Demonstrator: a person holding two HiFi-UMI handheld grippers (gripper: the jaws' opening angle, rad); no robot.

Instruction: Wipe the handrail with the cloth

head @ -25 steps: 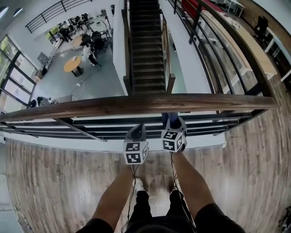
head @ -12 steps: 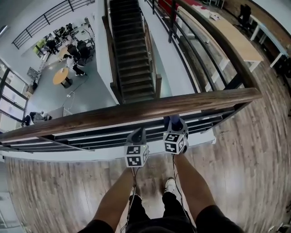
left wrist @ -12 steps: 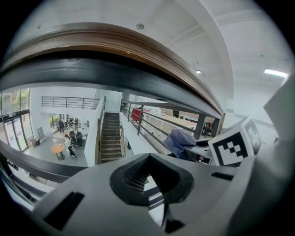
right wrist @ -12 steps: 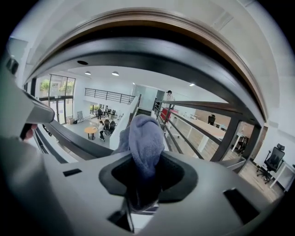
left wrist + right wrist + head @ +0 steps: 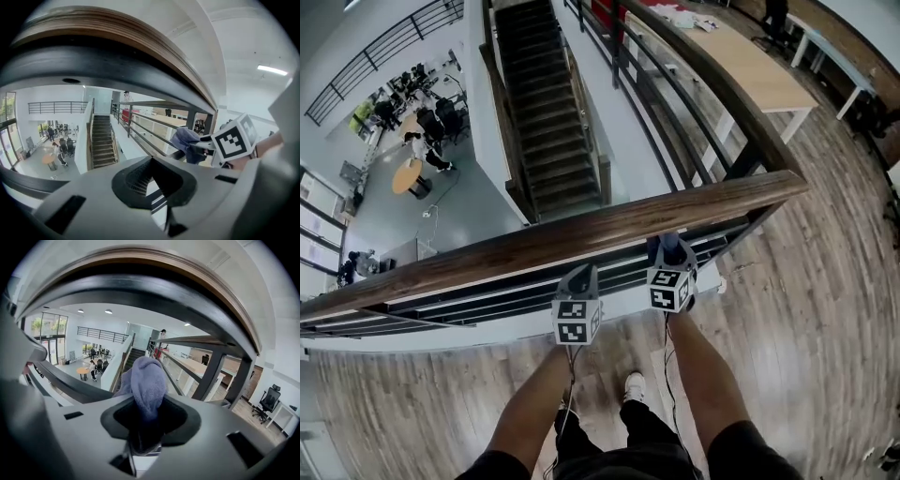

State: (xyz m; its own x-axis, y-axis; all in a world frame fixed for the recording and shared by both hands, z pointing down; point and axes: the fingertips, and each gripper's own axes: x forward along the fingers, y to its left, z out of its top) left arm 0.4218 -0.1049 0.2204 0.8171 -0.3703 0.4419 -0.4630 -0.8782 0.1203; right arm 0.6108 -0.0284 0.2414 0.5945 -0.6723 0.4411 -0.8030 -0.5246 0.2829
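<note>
Head view: the wooden handrail (image 5: 581, 234) is seen running slantwise across the picture, and its right-hand corner has been brought nearer the middle than it was a second ago, so a shift rightward along the rail is judged to be under way. Both tongs have been kept just under the rail's near edge: the left gripper (image 5: 580, 274) beside the right gripper (image 5: 668, 248), from whose tip the blue cloth (image 5: 662, 247) pokes up.

Left gripper view: the jaws are shown pressed together with nothing between them. The handrail (image 5: 117, 28) arches overhead, and the cloth (image 5: 185, 138) is seen off to the right.

Right gripper view: the cloth (image 5: 147, 380) is pinched between the jaws and stands up towards the dark underside of the handrail (image 5: 164, 262); whether it touches cannot be told. A fresh stretch near the corner is thus judged within reach, with the rail's top not yet met.
</note>
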